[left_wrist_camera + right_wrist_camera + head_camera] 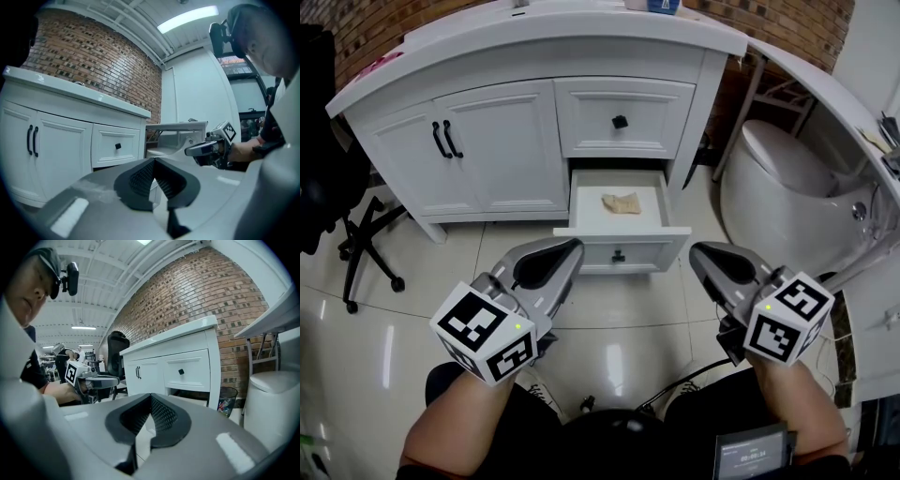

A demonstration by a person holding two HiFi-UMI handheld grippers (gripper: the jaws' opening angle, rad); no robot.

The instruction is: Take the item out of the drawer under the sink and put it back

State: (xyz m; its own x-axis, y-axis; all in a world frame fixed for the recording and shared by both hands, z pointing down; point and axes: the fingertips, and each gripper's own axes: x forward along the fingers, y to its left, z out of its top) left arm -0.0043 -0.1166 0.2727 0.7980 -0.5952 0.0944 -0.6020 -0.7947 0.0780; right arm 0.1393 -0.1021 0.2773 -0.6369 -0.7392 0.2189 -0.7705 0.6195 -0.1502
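The lower drawer of the white sink cabinet stands pulled open. A crumpled tan item lies inside it on the drawer floor. My left gripper hovers just left of the drawer front, shut on nothing. Just right of the drawer front, my right gripper is also shut and holds nothing. In the left gripper view the pads meet at the tip, and the right gripper shows beyond. The right gripper view has its own pads closed, with the left gripper off to the left.
Above the open drawer is a shut drawer with a black knob; two cabinet doors are to its left. A black office chair stands at the left, a white toilet at the right. A waste bin sits beside the cabinet.
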